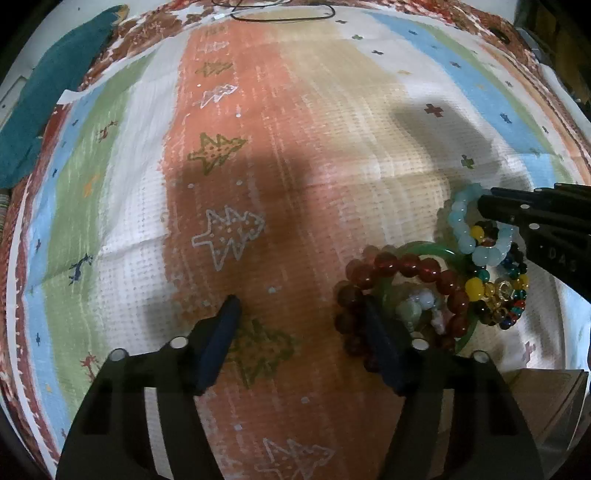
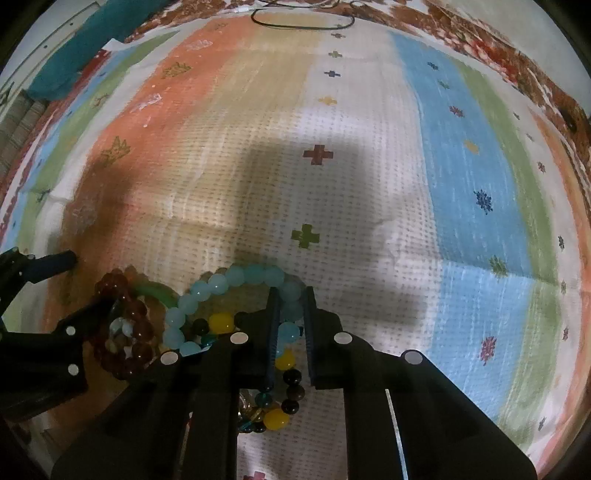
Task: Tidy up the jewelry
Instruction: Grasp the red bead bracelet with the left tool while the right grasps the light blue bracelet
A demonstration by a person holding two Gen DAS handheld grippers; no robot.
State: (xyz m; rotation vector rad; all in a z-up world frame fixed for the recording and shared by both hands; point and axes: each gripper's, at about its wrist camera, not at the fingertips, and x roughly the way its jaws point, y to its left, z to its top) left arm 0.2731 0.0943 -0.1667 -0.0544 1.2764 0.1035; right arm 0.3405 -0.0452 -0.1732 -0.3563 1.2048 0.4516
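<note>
A pile of bracelets lies on a striped cloth. It holds a light blue bead bracelet, a dark red bead bracelet, a green bangle and a multicolour bead bracelet. My left gripper is open, its right finger resting over the red beads. My right gripper is shut on the light blue bead bracelet; it also shows in the left wrist view. The red bracelet and multicolour bracelet lie beside and under it.
A teal cloth lies at the far left edge. A thin black cord loops at the far edge of the cloth. A cardboard-coloured box corner sits at the lower right of the left wrist view.
</note>
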